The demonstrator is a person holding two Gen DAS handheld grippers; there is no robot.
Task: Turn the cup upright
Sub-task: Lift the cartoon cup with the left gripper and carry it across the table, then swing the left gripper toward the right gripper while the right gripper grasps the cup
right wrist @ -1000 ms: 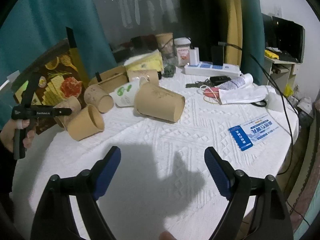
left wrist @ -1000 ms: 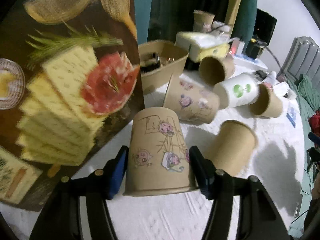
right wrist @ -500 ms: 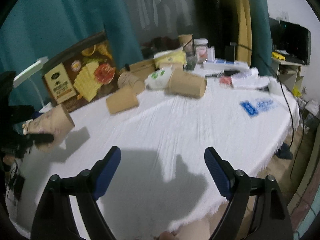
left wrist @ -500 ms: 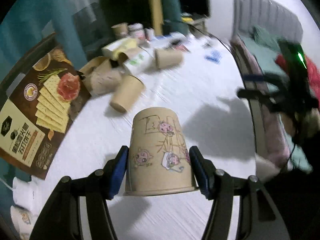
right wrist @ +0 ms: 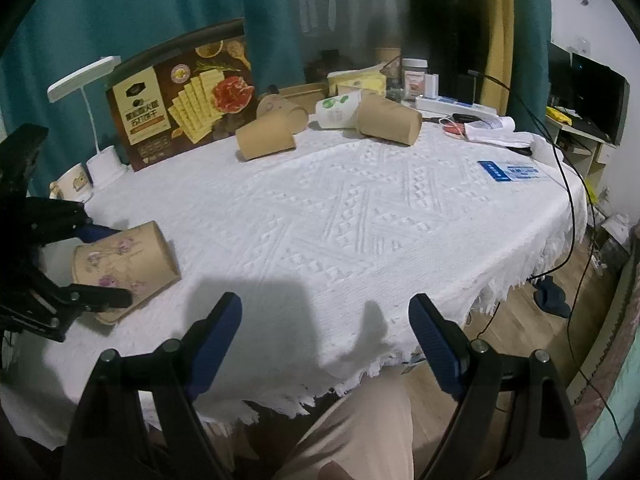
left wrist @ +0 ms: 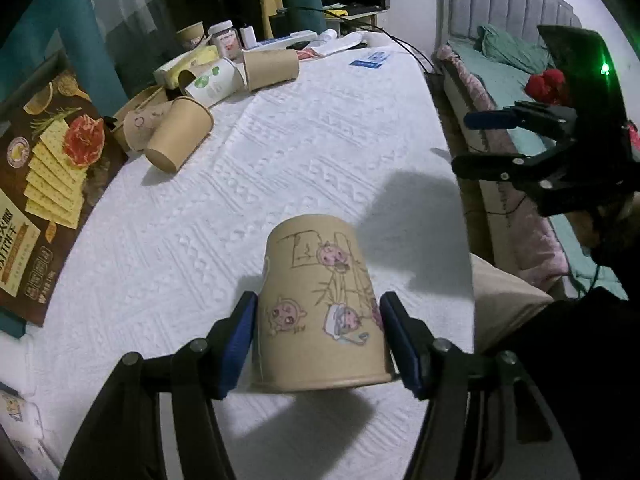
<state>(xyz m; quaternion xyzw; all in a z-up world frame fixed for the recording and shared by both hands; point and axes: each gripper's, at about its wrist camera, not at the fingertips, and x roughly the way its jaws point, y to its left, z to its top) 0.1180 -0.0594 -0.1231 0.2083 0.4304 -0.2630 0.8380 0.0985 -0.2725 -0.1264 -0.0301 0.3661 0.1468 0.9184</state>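
A brown paper cup [left wrist: 320, 304] with cartoon drawings sits between the blue pads of my left gripper [left wrist: 316, 320], base pointing away, rim toward the camera. The jaws have just been opening slightly, and both pads still rest against the cup's sides. In the right wrist view the same cup [right wrist: 124, 268] hangs tilted just over the white tablecloth [right wrist: 360, 220] near its left front edge, with the left gripper [right wrist: 96, 264] around it. My right gripper [right wrist: 324, 320] stands open and empty over the table's near edge. It also shows at the right of the left wrist view [left wrist: 476, 142].
Several brown cups [right wrist: 266, 138] and a white cup [right wrist: 338, 112] lie on their sides at the far side, beside a cracker box [right wrist: 180, 100]. A desk lamp [right wrist: 86, 88], mug [right wrist: 74, 186], power strip [right wrist: 456, 104] and blue card [right wrist: 512, 170] ring the table. A bed [left wrist: 512, 80] stands beyond.
The left gripper carried the cup away from the cracker box and cup cluster toward the table's near edge. The right gripper drew back toward the table's fringe.
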